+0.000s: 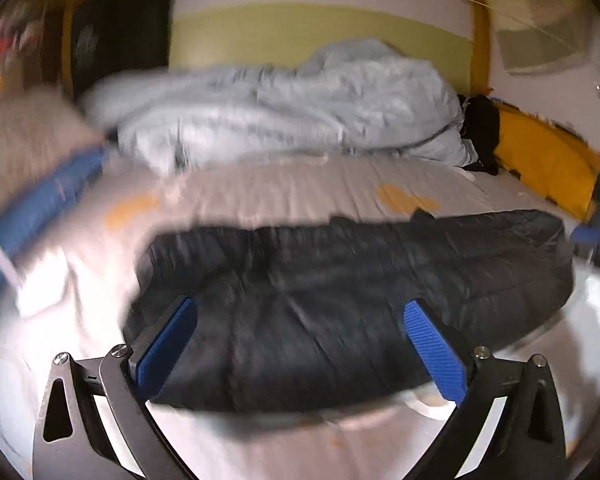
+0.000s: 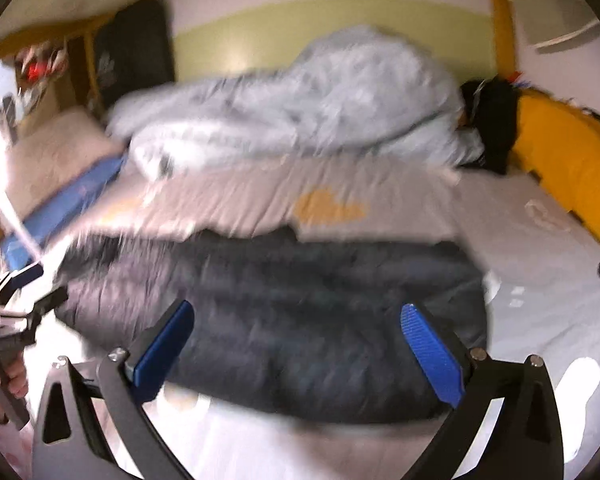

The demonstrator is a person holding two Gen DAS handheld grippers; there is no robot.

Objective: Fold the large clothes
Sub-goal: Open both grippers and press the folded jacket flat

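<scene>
The dark quilted jacket (image 1: 340, 304) lies lengthwise across the near part of the bed (image 1: 292, 184), already in a long band. The left claw (image 1: 300, 344) and the right claw (image 2: 296, 344) both stand wide open above it, holding nothing. Both views are smeared by motion, so a grab made now could miss the edge or catch only the top layer, and the slippery padded fabric would likely spring back out of its fold. The crumpled pale blue duvet (image 1: 284, 108) lies well behind, with black clothing (image 1: 482, 132) and a yellow pillow (image 1: 548, 160) beside it; none blocks the jacket.
</scene>
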